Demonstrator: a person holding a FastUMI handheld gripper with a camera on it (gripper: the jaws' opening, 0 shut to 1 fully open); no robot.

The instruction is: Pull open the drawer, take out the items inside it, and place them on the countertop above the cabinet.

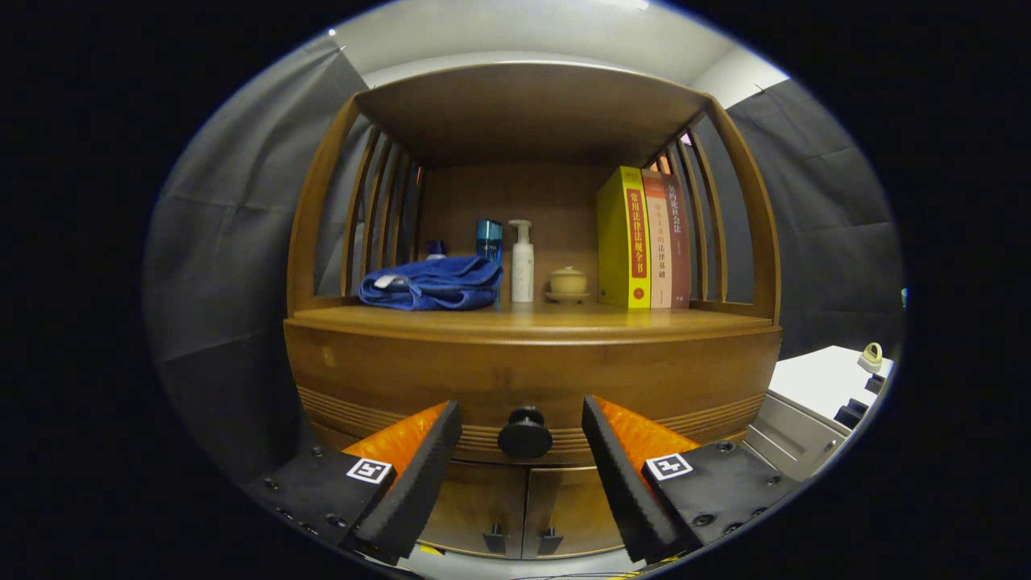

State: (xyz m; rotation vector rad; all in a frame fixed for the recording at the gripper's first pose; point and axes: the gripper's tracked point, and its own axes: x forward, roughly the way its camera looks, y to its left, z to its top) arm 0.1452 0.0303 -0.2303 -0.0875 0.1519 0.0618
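A wooden cabinet faces me, its drawer front [515, 374] closed flush under the countertop [523, 322]. The drawer's round dark knob [524, 433] sits in the gap between my two fingers, a little beyond their tips. My gripper [522, 423] is open, its fingers well apart on either side of the knob and touching nothing. What lies inside the drawer is hidden.
On the countertop stand a folded blue towel [431, 283], a blue bottle [489, 240], a white pump bottle [522, 266], a small lidded pot [568, 283] and upright books [640, 239]. Two lower cabinet doors [523, 507] sit below the drawer. A white unit [813, 395] stands to the right.
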